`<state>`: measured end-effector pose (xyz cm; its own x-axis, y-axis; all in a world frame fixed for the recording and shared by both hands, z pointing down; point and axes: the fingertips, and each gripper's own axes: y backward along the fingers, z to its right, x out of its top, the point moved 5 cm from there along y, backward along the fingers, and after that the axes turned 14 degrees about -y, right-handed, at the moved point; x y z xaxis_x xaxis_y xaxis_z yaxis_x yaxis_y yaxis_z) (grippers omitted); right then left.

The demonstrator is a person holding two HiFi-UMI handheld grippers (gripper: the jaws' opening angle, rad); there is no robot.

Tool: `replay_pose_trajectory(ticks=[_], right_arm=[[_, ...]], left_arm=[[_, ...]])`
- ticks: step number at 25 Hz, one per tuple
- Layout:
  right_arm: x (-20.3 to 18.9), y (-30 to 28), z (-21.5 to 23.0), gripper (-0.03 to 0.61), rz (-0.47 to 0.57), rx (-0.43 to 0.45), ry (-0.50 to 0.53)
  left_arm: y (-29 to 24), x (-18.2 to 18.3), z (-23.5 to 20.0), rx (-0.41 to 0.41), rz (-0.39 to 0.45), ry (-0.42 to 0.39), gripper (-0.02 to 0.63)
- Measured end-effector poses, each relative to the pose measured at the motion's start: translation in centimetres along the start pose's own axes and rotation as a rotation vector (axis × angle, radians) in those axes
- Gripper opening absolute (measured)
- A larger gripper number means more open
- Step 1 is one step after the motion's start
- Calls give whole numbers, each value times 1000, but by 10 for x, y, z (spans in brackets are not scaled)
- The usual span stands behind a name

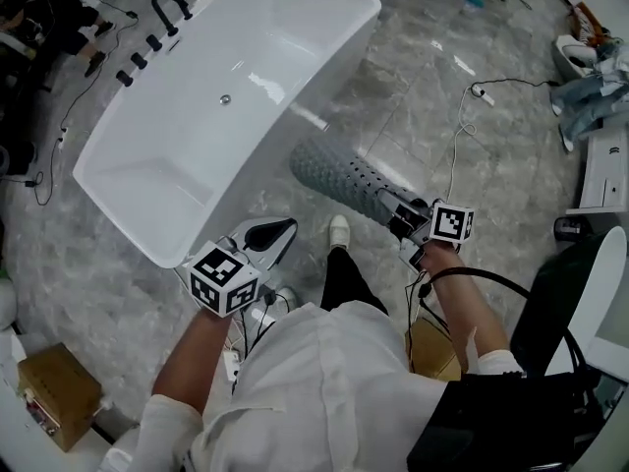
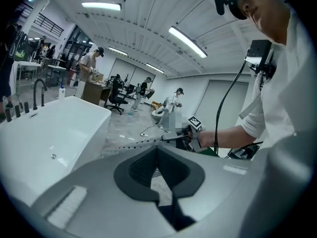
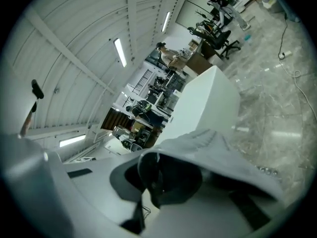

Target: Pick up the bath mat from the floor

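The bathtub (image 1: 197,116) stands on the floor (image 1: 423,77) at upper left, with a faucet (image 1: 169,6) beyond its far left side. The bath mat (image 1: 339,173) is up off the floor just right of the tub, one end between the right gripper (image 1: 395,214)'s jaws. The left gripper (image 1: 285,232) is by the tub's near end, apart from the mat. A shoe (image 1: 338,229) is between the grippers. A cardboard box (image 1: 59,393) sits at lower left, and a cable (image 1: 458,136) lies right of the mat.

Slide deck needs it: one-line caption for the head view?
Right gripper holds grey bath mat clear of the floor beside white bathtub.

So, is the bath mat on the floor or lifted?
Lifted: the bath mat juts from the right hand-held gripper, off the floor.
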<state>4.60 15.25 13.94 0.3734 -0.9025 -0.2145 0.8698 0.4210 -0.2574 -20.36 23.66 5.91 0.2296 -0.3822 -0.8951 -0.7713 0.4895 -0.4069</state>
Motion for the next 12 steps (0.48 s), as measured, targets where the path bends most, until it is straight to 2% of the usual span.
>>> replay_pose_trajectory(ticks=[5, 12], right_arm=[[-34, 12, -66, 14, 11, 52, 87], [-93, 23, -118, 14, 25, 89, 140]], left_arm=[[42, -2, 22, 11, 32, -14, 6], [97, -20, 50, 25, 63, -37, 6]])
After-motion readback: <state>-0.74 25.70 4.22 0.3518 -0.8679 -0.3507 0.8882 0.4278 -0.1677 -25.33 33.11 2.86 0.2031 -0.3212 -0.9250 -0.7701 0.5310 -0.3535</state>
